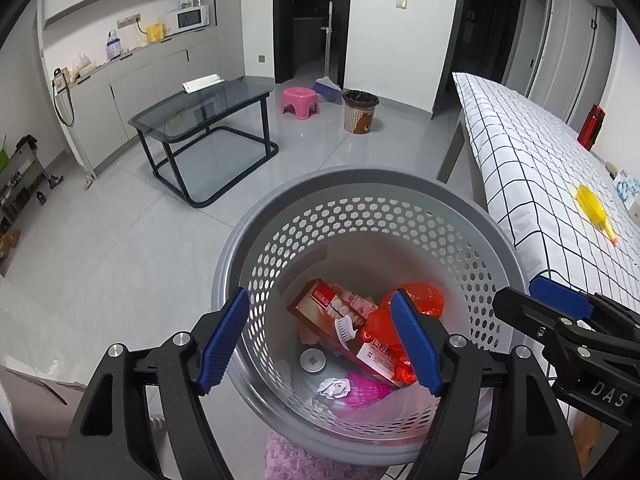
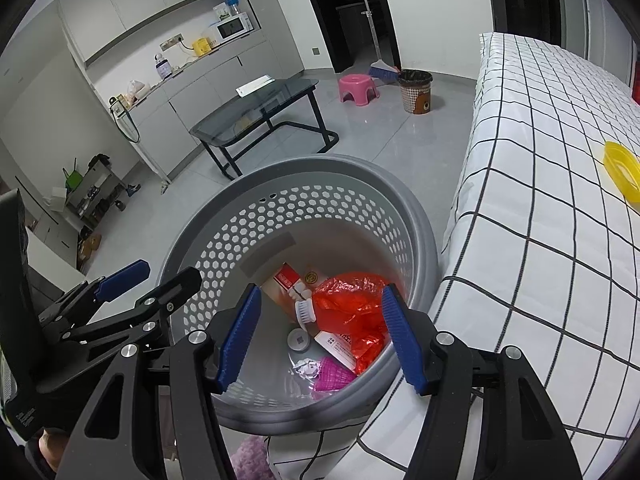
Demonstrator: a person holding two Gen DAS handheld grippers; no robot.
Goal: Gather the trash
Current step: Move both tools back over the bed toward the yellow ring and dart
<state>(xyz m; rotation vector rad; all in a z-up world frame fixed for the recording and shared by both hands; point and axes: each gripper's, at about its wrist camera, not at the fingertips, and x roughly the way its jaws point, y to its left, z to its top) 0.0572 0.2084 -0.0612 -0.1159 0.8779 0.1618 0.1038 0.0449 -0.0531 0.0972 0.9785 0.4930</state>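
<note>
A grey perforated basket (image 1: 280,240) stands on the floor beside the table; it also shows in the right wrist view (image 2: 224,224). Inside lie a toothpaste box (image 1: 340,320), a red plastic bag (image 1: 420,300), a pink net (image 1: 366,394), crumpled paper (image 1: 334,387) and a round white cap (image 1: 313,359). My left gripper (image 1: 320,344) is open and empty above the basket's near rim. My right gripper (image 2: 318,340) is open and empty over the basket, and shows at the right of the left wrist view (image 1: 532,296).
A table with a checked cloth (image 2: 540,168) stands right of the basket, with a yellow dish (image 2: 622,172) and a red bottle (image 1: 591,126) on it. Farther off are a glass table (image 1: 208,108), a pink stool (image 1: 298,100), a lined bin (image 1: 360,110) and a broom (image 1: 327,84).
</note>
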